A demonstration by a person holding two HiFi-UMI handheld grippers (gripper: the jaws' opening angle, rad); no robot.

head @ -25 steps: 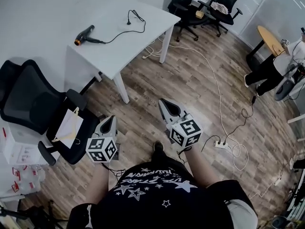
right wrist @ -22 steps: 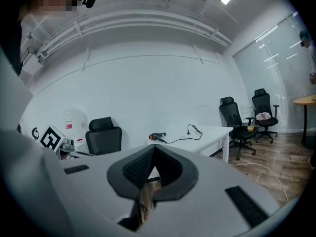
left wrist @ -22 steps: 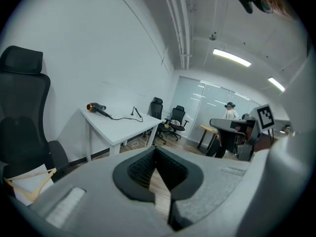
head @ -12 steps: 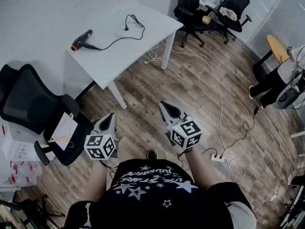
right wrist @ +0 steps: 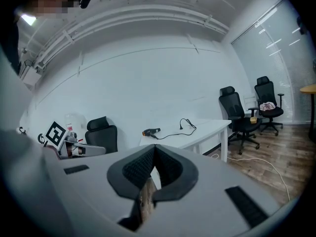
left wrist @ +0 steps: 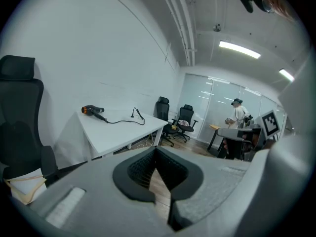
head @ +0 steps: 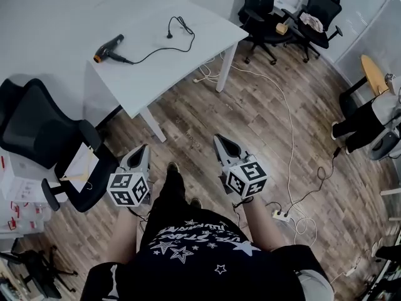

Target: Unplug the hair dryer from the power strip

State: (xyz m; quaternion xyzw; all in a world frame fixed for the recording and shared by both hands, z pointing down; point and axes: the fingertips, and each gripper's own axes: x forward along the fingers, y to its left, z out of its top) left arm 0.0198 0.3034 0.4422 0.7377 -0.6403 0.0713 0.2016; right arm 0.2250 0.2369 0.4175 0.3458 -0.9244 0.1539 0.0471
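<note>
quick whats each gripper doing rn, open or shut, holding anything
Left gripper: closed, nothing between its jaws.
Right gripper: closed, nothing between its jaws.

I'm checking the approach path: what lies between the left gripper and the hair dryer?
Head view: from the left gripper, bare wood floor, then the near edge of the white table bearing the hair dryer.
</note>
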